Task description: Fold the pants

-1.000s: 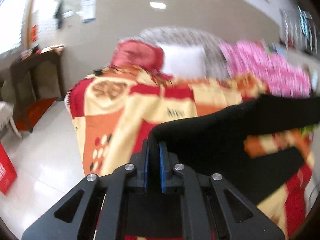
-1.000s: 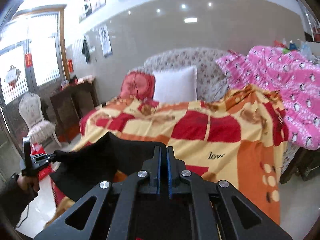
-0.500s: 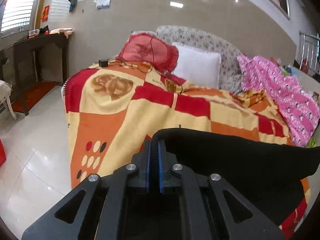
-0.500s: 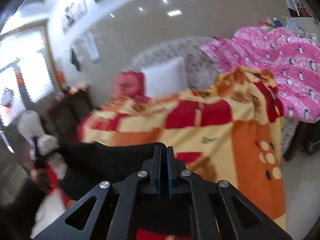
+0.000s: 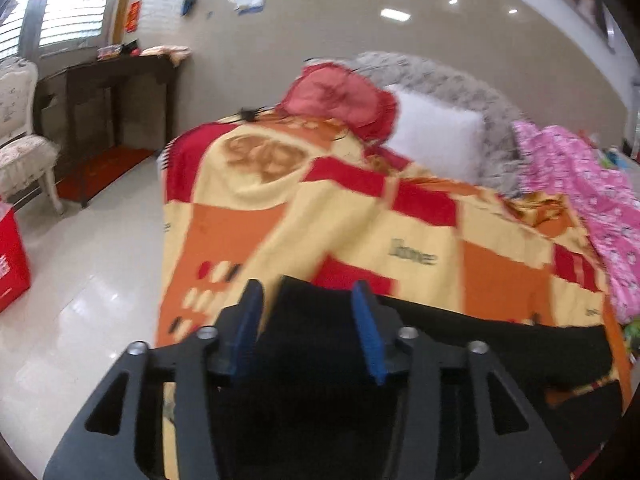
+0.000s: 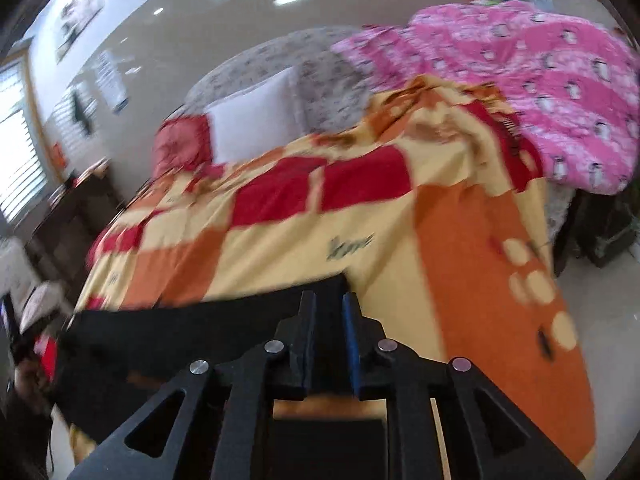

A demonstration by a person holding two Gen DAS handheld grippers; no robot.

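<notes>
Left wrist view: the black pants [image 5: 460, 344] lie across the near edge of the bed, on the checked blanket [image 5: 360, 216], and run off to the right of the picture. One end of them sits between the blue pads [image 5: 366, 332] of the left gripper [image 5: 306, 304], whose jaws have just been opening; there is clear space between each pad and the cloth, so the gripper has let go. In the right wrist view the pants [image 6: 192, 336] stretch from the right gripper [image 6: 328, 304] toward the left of the picture, flat on the blanket [image 6: 360, 216]. The right gripper's jaws have also just been opening, to a narrow gap. A corner of the black cloth stands in that gap, yet whether the pads still press on it I cannot tell, for the picture is blurred.

Beyond the pants the blanket, in red, orange and cream squares, covers the whole bed and hangs down its sides. At the head of the bed a red pillow [image 5: 340, 96] and a white pillow [image 5: 436, 140] lean against a patterned headboard [image 5: 448, 76]. A pink quilt [image 6: 540, 92] is heaped on the far right side. On the left, a dark console table [image 5: 108, 88] stands by the wall, with a pale chair [image 5: 20, 144] beside it and a red box [image 5: 12, 264] on the tiled floor [image 5: 88, 304]
</notes>
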